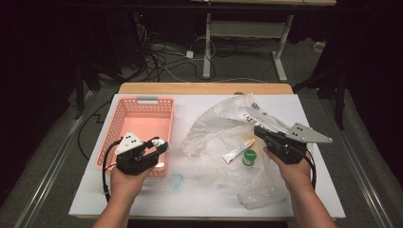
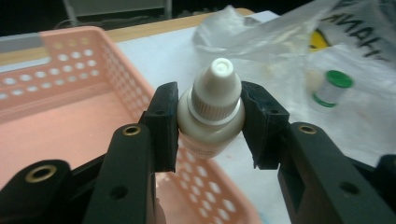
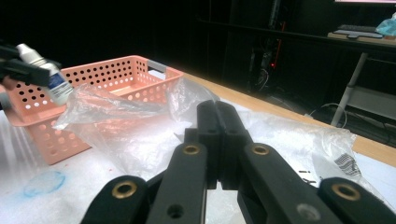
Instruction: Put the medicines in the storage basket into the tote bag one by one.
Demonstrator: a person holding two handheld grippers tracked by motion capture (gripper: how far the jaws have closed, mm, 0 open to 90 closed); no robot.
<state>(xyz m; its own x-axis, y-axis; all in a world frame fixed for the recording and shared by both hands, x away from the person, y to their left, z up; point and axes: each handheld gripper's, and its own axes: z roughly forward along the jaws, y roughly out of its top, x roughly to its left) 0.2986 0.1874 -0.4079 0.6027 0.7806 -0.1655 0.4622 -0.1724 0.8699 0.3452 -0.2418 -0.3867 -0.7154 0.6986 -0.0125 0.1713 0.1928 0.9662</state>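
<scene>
Gripped in my left gripper (image 2: 210, 123), the dropper bottle (image 2: 211, 112) hangs over the pink basket's (image 1: 142, 102) near rim, at nine o'clock from the plastic bag (image 1: 223, 128). I'd carry it further inside before releasing (low, to prevent bouncing). My right gripper (image 3: 217, 135) is clenched empty.

Beyond my counter's (image 1: 204, 89) far edge the room lies dark: grey floor (image 1: 247, 71), tangled cables (image 1: 159, 59), and a white-legged desk (image 1: 247, 29) standing well apart.
</scene>
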